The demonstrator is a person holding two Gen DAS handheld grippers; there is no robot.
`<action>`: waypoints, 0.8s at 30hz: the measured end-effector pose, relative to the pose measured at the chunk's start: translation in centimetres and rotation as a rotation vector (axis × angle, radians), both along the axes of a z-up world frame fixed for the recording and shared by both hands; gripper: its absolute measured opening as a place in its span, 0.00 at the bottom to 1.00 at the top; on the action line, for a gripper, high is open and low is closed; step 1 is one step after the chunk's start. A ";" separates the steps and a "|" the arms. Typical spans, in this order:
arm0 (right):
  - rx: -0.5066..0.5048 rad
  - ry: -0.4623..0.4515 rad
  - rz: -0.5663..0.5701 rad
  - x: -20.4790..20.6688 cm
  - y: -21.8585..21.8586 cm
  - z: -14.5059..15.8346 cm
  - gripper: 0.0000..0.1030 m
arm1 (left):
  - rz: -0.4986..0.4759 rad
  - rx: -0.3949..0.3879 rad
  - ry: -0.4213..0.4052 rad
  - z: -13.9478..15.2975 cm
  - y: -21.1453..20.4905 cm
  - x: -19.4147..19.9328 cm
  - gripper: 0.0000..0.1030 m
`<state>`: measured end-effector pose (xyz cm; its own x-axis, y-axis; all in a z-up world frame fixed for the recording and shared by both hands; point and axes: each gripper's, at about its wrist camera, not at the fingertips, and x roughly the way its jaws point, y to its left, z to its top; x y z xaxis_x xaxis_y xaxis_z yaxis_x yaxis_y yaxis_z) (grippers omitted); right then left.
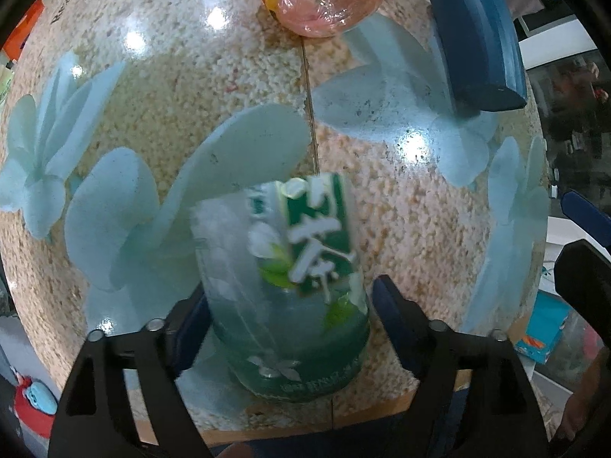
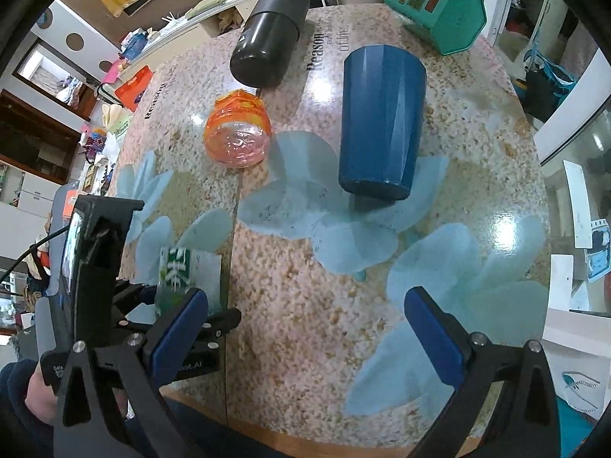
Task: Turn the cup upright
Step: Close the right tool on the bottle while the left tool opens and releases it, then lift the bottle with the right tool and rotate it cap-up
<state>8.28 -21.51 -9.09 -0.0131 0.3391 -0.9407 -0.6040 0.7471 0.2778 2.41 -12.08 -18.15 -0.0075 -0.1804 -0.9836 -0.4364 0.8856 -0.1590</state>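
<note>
Room: cluttered living space behind a round table (image 2: 439, 297) with a glossy pebble-and-pale-blue-flower top.
Cup: clear plastic cup (image 1: 282, 286) with a green printed label, at the near left edge of the table, between the left gripper's fingers.
Handling: probably light, thin-walled, slick and easily dented; best held across the mid-body with mild pressure.
Left gripper (image 1: 290, 328): blue pads on either side of the cup; contact looks likely, though blur hides it.
Right gripper (image 2: 305, 328): spread wide, holding nothing, over bare table.
Others: blue cup (image 2: 382, 122), orange cup (image 2: 236, 133), black flask (image 2: 267, 34) and teal tin (image 2: 439, 11) lie farther back.
</note>
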 end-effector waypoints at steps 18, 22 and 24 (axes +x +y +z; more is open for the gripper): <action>0.047 0.050 -0.032 -1.0 1.8 1.1 1.00 | -0.080 -0.067 -0.079 5.7 3.2 -3.6 1.00; 0.037 0.084 0.009 -2.3 4.5 0.7 1.00 | -0.093 -0.062 -0.079 6.1 5.0 -5.6 1.00; 0.017 0.112 0.050 -3.1 6.4 0.2 1.00 | -0.091 -0.062 -0.070 6.0 5.9 -6.8 1.00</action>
<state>5.20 -15.09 -8.91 -0.1357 0.3515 -0.9263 -0.6049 0.7111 0.3585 -4.35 -6.21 -12.19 0.0418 -0.2424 -0.9693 -0.3407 0.9085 -0.2419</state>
